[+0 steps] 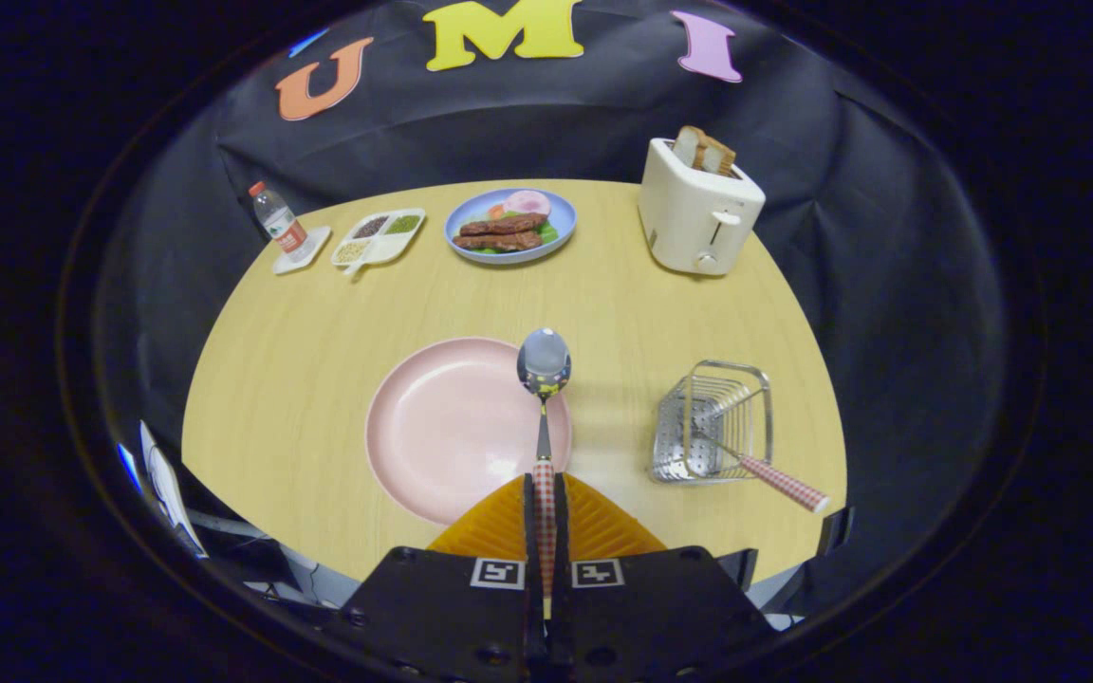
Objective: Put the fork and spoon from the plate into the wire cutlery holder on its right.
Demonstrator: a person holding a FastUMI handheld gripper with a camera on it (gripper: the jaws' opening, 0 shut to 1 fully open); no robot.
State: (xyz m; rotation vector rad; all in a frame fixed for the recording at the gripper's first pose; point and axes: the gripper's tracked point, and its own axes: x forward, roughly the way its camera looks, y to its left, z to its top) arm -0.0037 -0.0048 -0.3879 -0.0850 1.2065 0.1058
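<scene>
Gripper (545,493): fingers closed together on the checked handle of the spoon (544,379), both pressing it; the spoon points straight ahead, bowl raised above the right rim of the pink plate (442,427). Spoon: shiny metal bowl, slim neck, red-and-white checked handle. Plate: round, pale pink, bare, on the light wooden table (300,379). Right of the plate: wire cutlery holder (719,422), perforated metal base, with the fork (755,470) in it, tines down, matching checked handle leaning out over the near right rim. Beyond the plate: blue dish of food (509,225); to its left a divided condiment tray (379,236) and a small bottle (279,222) on a saucer, label too small to read; to its right a cream toaster (695,213) holding bread slices.
</scene>
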